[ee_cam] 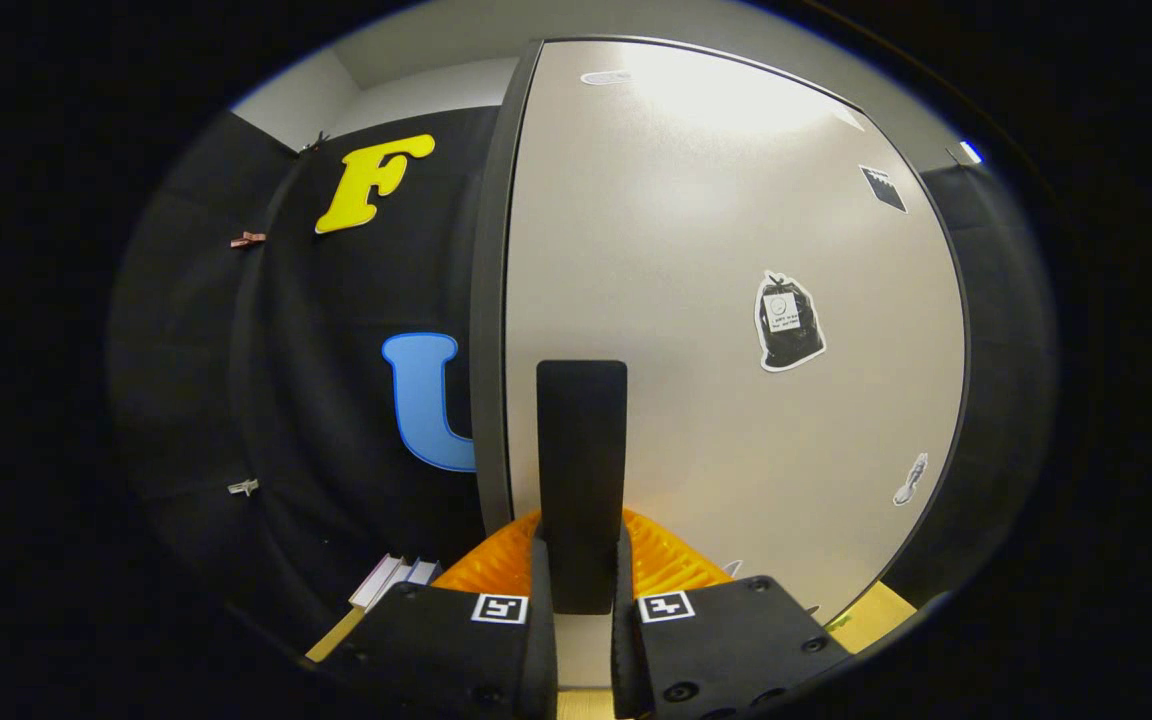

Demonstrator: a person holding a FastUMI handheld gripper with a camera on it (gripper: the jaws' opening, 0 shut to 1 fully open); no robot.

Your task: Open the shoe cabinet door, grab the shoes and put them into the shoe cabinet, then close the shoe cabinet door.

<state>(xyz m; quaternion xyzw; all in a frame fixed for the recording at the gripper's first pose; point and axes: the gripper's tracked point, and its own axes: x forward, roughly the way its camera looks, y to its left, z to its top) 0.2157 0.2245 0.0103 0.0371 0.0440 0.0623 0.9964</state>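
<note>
Gripper (581,600): fingers drawn close together, both pressing on the door handle.
Handle (581,470): dark upright bar, standing up between the fingers, on the door near its left edge.
Cabinet door (726,330): pale, smooth, closed or nearly so; dark frame strip along its left edge.
Stickers (789,322): several on the door face, one large dark one right of the handle.
Shoes: cannot tell.

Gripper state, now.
Gripper: shut on the door handle of the cabinet door.
</note>
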